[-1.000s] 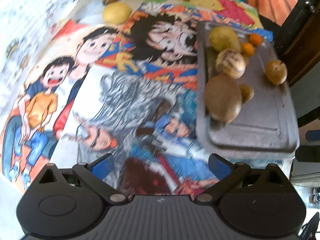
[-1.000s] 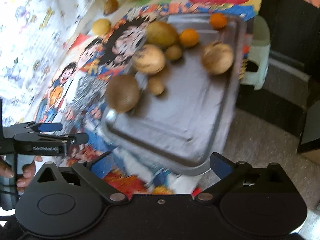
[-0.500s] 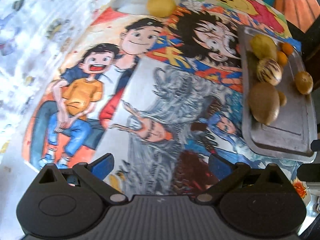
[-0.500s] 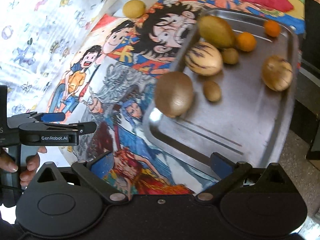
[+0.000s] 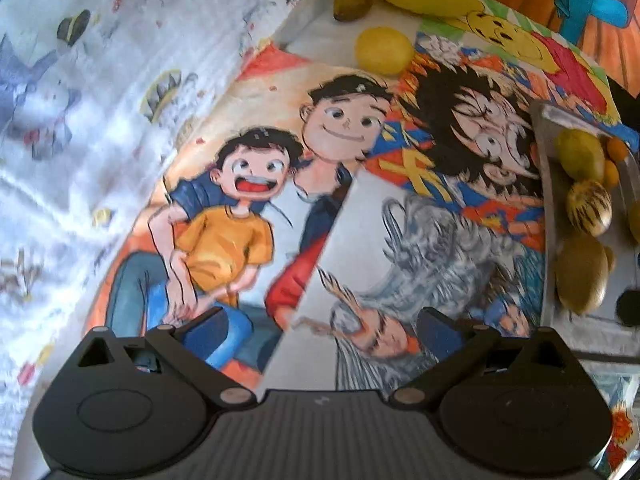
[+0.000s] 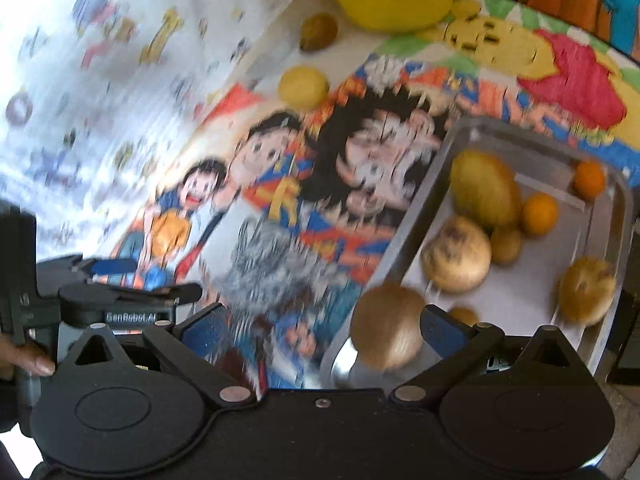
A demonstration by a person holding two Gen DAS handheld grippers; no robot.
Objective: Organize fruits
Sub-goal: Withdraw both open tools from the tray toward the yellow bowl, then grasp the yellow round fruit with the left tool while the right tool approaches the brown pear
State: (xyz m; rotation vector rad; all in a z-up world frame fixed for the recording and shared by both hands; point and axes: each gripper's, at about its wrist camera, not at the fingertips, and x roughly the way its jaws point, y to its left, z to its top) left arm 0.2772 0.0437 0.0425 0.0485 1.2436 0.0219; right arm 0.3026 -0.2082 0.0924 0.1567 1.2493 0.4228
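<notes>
Both claws wide open, seemingly empty: left claw, right claw

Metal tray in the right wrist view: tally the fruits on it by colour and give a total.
Small orange round fruits: 2
Brown fruits: 4
Yellow-green oval fruit: 1
Pale striped round fruit: 1
Total on the silver metal tray: 8

A cartoon-printed cloth covers the counter, with a paler patterned sheet lying to the left of it.
</notes>
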